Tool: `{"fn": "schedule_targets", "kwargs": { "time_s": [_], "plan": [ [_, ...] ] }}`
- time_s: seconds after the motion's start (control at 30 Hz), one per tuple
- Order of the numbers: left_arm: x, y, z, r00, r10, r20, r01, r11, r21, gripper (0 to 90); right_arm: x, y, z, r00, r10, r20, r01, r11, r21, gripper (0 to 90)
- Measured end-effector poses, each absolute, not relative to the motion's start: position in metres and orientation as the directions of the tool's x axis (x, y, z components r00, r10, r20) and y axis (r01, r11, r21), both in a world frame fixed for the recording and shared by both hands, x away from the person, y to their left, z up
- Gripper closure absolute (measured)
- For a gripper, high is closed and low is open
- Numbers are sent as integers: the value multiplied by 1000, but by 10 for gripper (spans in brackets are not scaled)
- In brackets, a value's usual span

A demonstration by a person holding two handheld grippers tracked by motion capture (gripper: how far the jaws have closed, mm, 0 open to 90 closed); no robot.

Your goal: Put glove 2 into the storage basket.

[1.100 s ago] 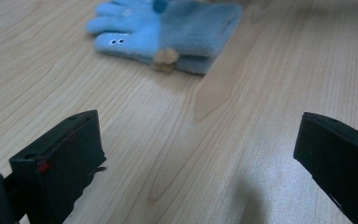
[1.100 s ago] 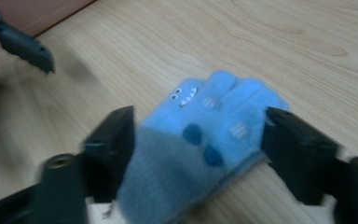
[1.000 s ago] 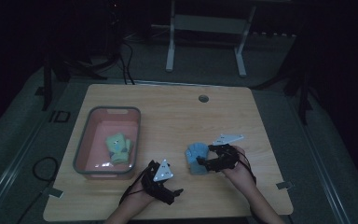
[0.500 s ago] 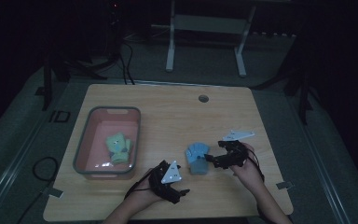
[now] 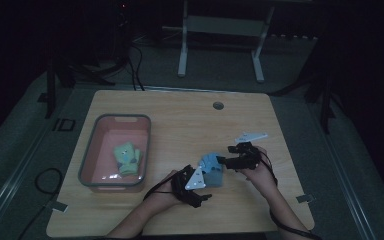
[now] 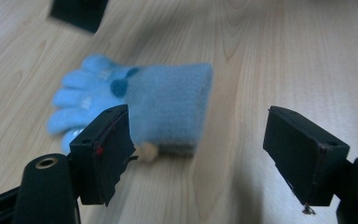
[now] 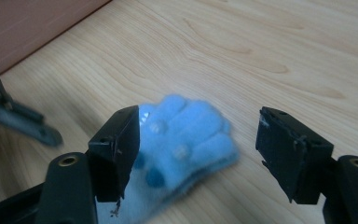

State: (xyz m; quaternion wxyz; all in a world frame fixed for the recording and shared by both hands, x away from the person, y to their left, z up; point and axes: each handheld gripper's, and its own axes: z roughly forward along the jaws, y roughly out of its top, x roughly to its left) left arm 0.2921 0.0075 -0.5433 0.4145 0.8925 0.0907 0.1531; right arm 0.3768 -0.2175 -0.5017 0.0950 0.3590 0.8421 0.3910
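looks like one green fuzzy glove (image 5: 126, 159) is already in the pink plastic tub (image 5: 91, 159), fluffy light-blue glove (image 5: 212, 169) still on the wooden table (image 5: 190, 125) between the spread left claw (image 6: 198, 149) and spread right claw (image 7: 198, 149), nothing grabbed yet

glove (image 6: 149, 105): light blue, darker blue dots, pale marks on the fingers
worktop (image 5: 190, 125): pale wood grain
bin (image 5: 92, 160): pink inside, grey rim
cloth in bin (image 5: 127, 159): green
claws (image 7: 200, 154): black
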Motion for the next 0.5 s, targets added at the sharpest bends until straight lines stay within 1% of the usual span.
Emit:
{"fn": "schedule_targets", "kwargs": {
  "time_s": [0.07,0.13,0.17,0.23,0.3,0.5],
  "plan": [
    [295,1,-545,935,275,225,12,-657,754,261,382,-213,-505,-725,678,123,536,443,718,313],
    [296,-2,-546,935,273,226,10,-658,753,267,387,-209,-510,-723,680,124,545,450,707,313],
    [300,-7,-548,934,266,239,1,-672,741,293,390,-207,-513,-722,680,127,550,453,701,310],
    [302,-9,-550,935,259,243,-3,-678,735,310,392,-206,-516,-718,683,132,558,452,696,310],
    [305,-13,-555,934,236,268,-25,-706,708,326,398,-203,-527,-715,685,141,575,462,675,305],
    [307,-16,-558,934,206,292,-55,-725,687,410,400,-203,-547,-717,682,146,595,489,637,282]
  ]
}}
